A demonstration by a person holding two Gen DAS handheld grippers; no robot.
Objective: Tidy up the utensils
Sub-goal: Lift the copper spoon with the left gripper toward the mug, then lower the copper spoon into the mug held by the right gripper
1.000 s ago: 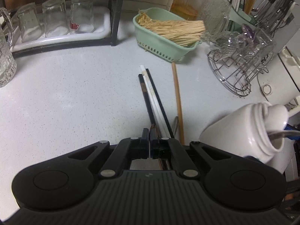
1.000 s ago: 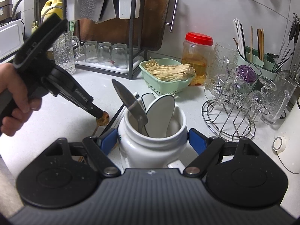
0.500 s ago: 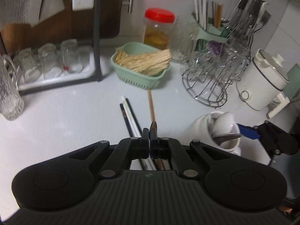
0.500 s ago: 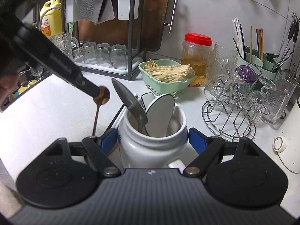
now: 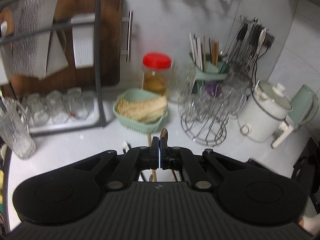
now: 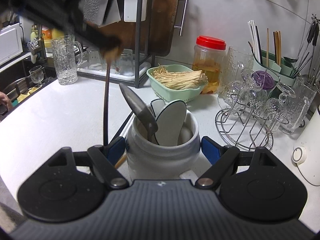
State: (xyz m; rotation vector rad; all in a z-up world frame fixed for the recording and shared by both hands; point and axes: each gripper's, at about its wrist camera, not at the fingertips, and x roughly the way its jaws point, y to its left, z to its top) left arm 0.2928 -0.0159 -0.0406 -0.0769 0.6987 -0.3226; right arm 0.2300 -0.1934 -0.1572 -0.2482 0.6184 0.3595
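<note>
My right gripper is shut on a white ceramic jar standing on the counter, its blue pads pressed to the sides. A metal spoon and white ceramic spoons stand in the jar. High at the upper left, my left gripper, blurred, is shut on the bowl of a brown spoon. The spoon's handle hangs almost straight down just left of the jar. The left wrist view shows those jaws closed, with the spoon bowl peeking out. Loose chopsticks lie on the counter beside the jar.
At the back stand a green basket of enoki mushrooms, a red-lidded jar and a wire rack of glasses. A green holder with chopsticks is at the right. A glass pitcher, a black dish rack and a white cooker are also here.
My left gripper has risen from the counter with the brown spoon, whose handle now hangs clear of the chopsticks. The right gripper and the jar have stayed still.
</note>
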